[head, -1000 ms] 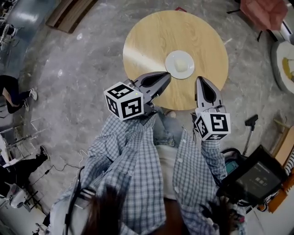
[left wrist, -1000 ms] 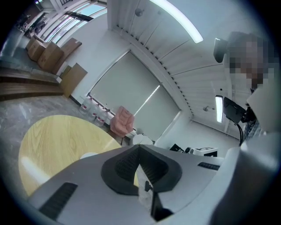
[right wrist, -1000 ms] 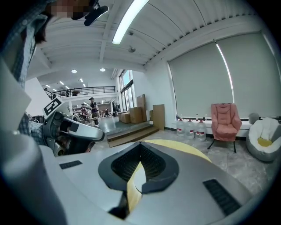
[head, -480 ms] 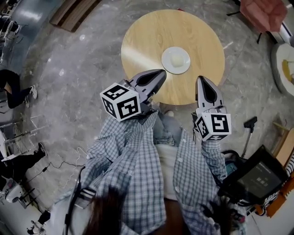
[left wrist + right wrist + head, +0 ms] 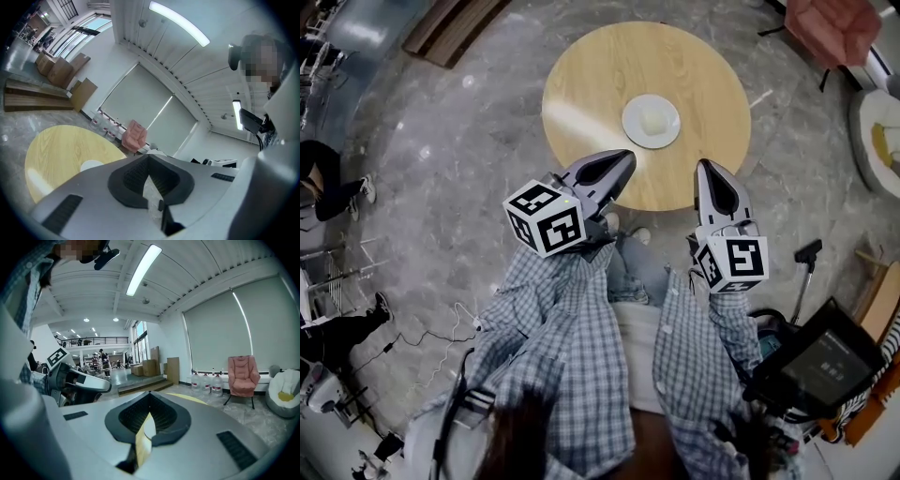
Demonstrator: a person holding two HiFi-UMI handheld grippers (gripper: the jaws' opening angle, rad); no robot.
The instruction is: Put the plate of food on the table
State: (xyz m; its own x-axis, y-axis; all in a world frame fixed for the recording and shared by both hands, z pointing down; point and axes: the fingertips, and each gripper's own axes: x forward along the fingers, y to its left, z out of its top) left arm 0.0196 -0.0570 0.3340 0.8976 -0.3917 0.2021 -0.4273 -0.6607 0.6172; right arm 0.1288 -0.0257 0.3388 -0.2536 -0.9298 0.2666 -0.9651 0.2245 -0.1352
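A white plate with a pale lump of food rests on the round wooden table, right of its middle. My left gripper is shut and empty, its tip over the table's near edge. My right gripper is shut too, holds nothing, and is just off the near rim. Both are short of the plate, close to the person's checked sleeves. In the left gripper view the table and plate lie beyond the closed jaws. In the right gripper view, tabletop shows through the gap behind the tips.
Grey marble floor surrounds the table. A pink armchair and a white beanbag seat stand at the right, wooden boards at the top left. People stand at the left edge. A black screen is at the lower right.
The table and plate have drifted up and left in the head view, farther from both grippers. The left gripper reaches less far over the tabletop. Both grippers stay shut.
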